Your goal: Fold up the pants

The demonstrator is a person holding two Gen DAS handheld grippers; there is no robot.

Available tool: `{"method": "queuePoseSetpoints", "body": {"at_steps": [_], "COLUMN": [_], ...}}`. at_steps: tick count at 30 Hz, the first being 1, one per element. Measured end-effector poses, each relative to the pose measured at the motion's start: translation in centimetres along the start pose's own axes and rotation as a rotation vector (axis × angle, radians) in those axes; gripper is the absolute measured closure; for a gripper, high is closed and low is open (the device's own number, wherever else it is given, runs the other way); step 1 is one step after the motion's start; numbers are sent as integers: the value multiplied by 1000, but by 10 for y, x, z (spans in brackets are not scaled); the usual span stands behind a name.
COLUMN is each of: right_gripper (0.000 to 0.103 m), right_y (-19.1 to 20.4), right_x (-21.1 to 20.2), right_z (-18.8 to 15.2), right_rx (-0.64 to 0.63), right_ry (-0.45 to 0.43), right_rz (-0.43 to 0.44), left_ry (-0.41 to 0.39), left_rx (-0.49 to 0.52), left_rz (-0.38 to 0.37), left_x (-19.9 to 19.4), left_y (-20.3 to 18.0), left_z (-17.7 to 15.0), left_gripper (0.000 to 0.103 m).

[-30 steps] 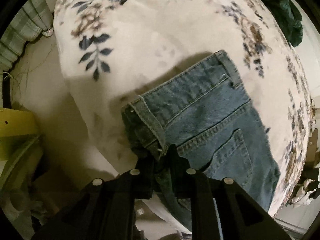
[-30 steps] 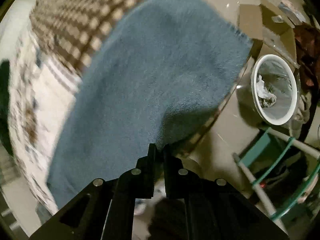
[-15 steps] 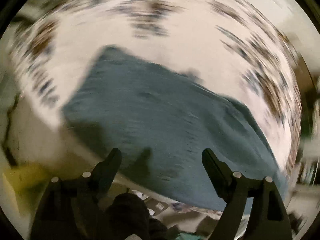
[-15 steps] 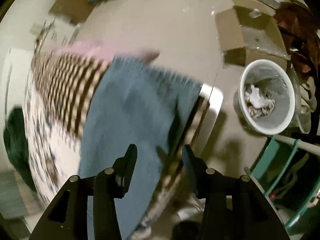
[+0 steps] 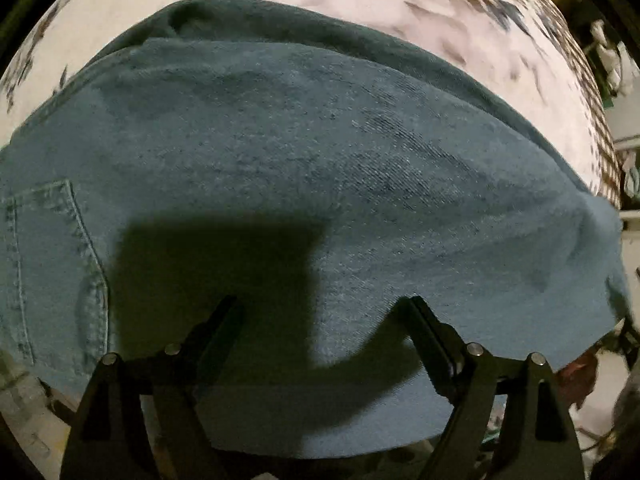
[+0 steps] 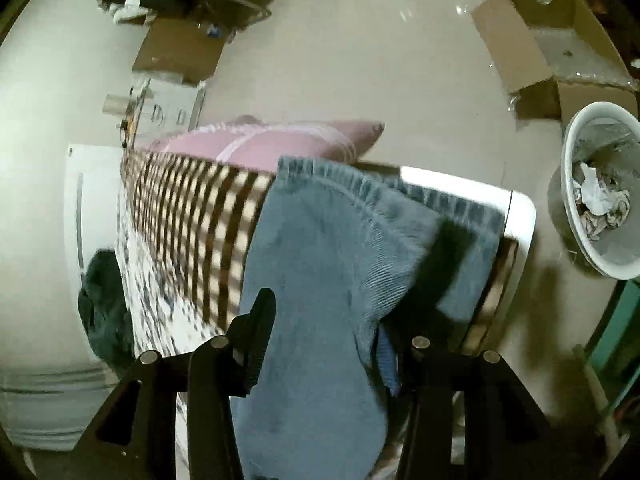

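The blue denim pants (image 5: 320, 168) lie spread across the floral bed cover (image 5: 460, 20), filling the left wrist view, with a back pocket (image 5: 48, 264) at the left. My left gripper (image 5: 322, 312) is open and empty just above the denim. In the right wrist view the pants' legs (image 6: 320, 300) run over the bed's end, hems (image 6: 384, 192) near a white footboard (image 6: 520, 216). My right gripper (image 6: 344, 312) is open over the leg; its right finger is hidden behind a raised denim fold.
A pink pillow (image 6: 272, 144) and a brown checked blanket (image 6: 192, 220) lie at the bed's end. A dark green garment (image 6: 100, 304) sits at the left. On the floor are a white waste bin (image 6: 600, 208), cardboard boxes (image 6: 532, 36) and a teal rack (image 6: 616, 340).
Both grippers let go of the pants and opened. The left one swung from the waistband corner to close over the spread denim. The right one drew back, and the legs dropped onto the bed's end.
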State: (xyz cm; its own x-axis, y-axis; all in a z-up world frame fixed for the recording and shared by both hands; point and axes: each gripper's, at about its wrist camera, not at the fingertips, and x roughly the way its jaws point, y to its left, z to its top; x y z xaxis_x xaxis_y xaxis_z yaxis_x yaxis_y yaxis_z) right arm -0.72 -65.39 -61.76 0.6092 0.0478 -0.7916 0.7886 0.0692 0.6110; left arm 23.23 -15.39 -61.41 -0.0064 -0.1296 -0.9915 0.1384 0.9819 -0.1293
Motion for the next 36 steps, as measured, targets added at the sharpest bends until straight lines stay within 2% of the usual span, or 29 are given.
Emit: {"method": "queuePoseSetpoints", "body": {"at_steps": [3,4,5,6,7,11,14,17,19,20,21,22,24,25,26,29,32,34,36], "right_gripper": [54,60,70,95,96,97,97,96,82,80,74,70,63,61,61,61,61,61,61], "right_y": [-6,-9,-10,-9,-10,-15,-17,-18,-10,0,9,24,50,67,77,111,124,127,129], "right_x": [2,2,1,-1,-3,-2,2,19,16,10,5,-3,-9,-1,4,56,106,139,162], "right_z": [12,16,17,20,22,26,26,27,25,22,18,11,-11,-29,-41,-98,-137,-153,-163], "right_rx": [18,19,6,-21,-29,-48,-81,-168,-227,-253,-262,-277,-314,-346,-364,-378,-339,-314,-337], "right_ry": [-39,-50,-72,-92,-101,-95,-92,-25,-15,-16,-22,-36,-15,47,99,329,458,487,473], "right_rz": [-23,-34,-63,-115,-149,-192,-267,-361,-421,-469,-470,-459,-393,-320,-292,-176,-126,-98,-136], "left_ry": [3,5,7,8,8,7,5,0,7,27,44,42,4,-15,-24,-22,12,64,82], "left_rx": [47,59,73,79,79,54,44,41,44,50,42,26,7,15,24,23,-15,-40,-44], "left_rz": [-8,-6,10,21,34,49,61,64,62,59,51,28,0,5,20,53,86,74,82], "left_x": [6,7,10,11,13,20,23,25,23,21,17,7,-8,-14,-15,-6,11,23,25], "left_y": [-8,-10,-13,-14,-16,-24,-27,-29,-27,-26,-27,-11,-11,-15,-19,-22,-22,-19,-21], "left_z": [-4,-5,-6,-5,-5,4,11,20,21,22,25,28,33,37,43,61,86,103,108], "left_gripper": [2,0,0,0,0,0,0,0,0,0,0,0,0,0,0,0,0,0,0]}}
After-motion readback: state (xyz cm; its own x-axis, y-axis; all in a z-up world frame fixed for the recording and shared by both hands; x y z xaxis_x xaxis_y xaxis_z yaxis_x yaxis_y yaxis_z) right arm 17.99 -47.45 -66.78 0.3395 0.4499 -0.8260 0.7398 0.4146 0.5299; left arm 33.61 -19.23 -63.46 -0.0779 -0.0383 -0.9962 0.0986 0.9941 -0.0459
